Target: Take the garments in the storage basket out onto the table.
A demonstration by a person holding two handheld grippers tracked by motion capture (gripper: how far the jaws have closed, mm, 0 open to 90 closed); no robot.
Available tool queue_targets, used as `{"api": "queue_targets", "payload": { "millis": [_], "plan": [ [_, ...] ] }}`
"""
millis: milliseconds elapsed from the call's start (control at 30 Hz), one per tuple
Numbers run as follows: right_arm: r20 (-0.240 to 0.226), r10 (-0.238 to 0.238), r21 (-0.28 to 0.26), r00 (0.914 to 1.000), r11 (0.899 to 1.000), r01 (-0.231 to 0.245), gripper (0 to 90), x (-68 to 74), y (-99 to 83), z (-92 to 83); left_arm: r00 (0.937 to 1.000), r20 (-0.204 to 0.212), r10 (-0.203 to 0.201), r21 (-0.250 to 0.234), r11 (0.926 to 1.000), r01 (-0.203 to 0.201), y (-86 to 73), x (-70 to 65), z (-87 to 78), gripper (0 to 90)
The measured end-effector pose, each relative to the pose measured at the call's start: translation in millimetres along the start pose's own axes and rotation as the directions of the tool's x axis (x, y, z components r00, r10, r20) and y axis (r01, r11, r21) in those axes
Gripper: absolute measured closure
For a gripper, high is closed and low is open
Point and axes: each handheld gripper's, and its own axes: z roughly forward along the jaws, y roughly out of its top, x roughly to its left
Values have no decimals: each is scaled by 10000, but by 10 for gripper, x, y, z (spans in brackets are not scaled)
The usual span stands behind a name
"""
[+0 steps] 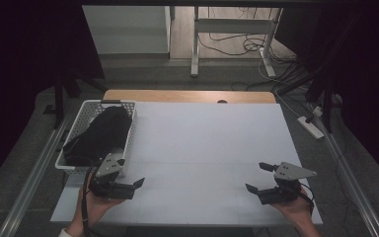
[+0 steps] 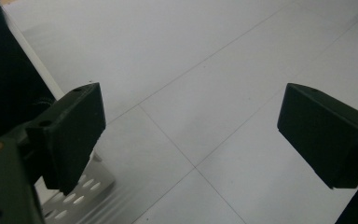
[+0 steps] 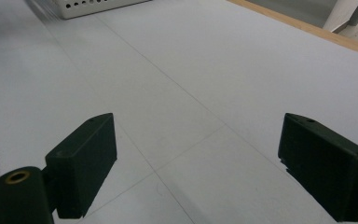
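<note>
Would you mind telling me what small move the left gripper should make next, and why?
Probably swing the left gripper toward the white basket and reach for the black cloth inside. Its jaws are open and empty, and the basket sits just beside it.

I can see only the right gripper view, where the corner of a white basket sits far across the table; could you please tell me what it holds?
Observer: A black cloth lies heaped in the white basket and rises above its rim.
Operator: Thank you. Where is the other claw?
Observer: The left claw is over the table by the basket's near end, open with nothing between its jaws.
Operator: And where does mine stand relative to it?
Observer: The right claw is near the table's near right corner and points inward toward the left one.
</note>
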Motion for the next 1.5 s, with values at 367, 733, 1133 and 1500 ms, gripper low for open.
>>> {"api": "queue_targets", "payload": {
  "millis": [367,733,1133,1500],
  "plan": [
    [68,-9,-66,10000,10000,9,121,-7,-4,-23,9998,158,-82,-48,10000,83,114,15,-73,84],
    [13,16,-94,10000,10000,-16,121,2,3,-16,9997,223,130,-92,9999,-128,235,41,-112,84],
    [56,43,-63,10000,10000,-42,122,-8,-9,-8,9995,51,310,-23,9995,-310,493,96,24,88],
    [16,72,-7,10000,10000,-72,122,-4,-16,11,9996,-71,263,-147,9995,-264,568,214,-38,93]
  ]
}}
